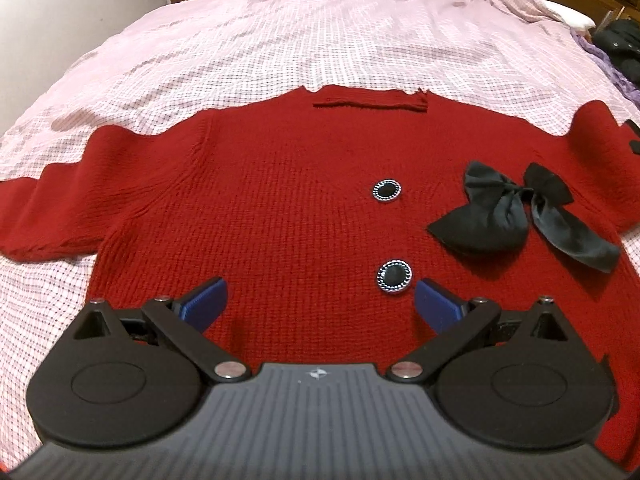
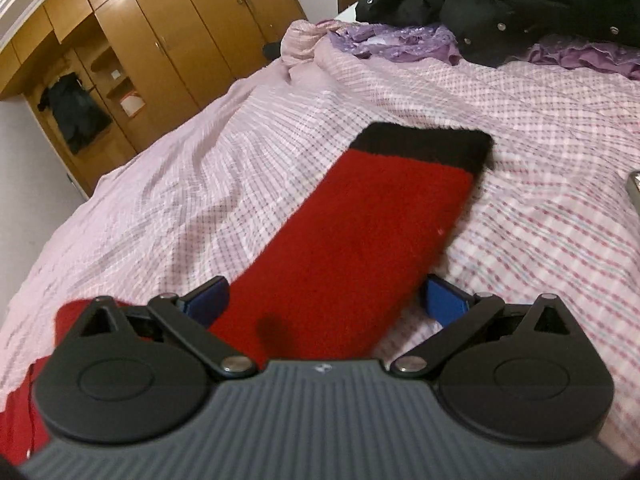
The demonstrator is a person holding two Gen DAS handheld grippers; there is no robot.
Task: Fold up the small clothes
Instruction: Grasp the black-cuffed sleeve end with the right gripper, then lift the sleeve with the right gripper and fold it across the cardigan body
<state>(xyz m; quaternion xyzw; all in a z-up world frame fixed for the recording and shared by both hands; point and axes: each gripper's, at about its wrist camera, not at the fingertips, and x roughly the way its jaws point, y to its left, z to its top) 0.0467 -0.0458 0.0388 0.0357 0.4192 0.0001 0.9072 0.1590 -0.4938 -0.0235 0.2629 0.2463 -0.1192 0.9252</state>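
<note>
A small red knitted cardigan (image 1: 280,200) lies spread flat on the bed, front up, with two round dark buttons (image 1: 386,191) and a black bow (image 1: 516,212) on its right chest. My left gripper (image 1: 320,300) hovers open over the cardigan's lower front, nothing between its blue pads (image 1: 204,300). In the right wrist view one red sleeve (image 2: 360,232) with a black cuff (image 2: 424,144) stretches away across the bed. My right gripper (image 2: 326,300) stands open above the sleeve's near end, its pads (image 2: 444,300) either side of the sleeve.
The bed carries a pink checked cover (image 1: 280,48). A pile of black clothes (image 2: 500,0) and purple fabric (image 2: 400,40) lies at the far right. Wooden wardrobes (image 2: 160,40) stand beyond the bed.
</note>
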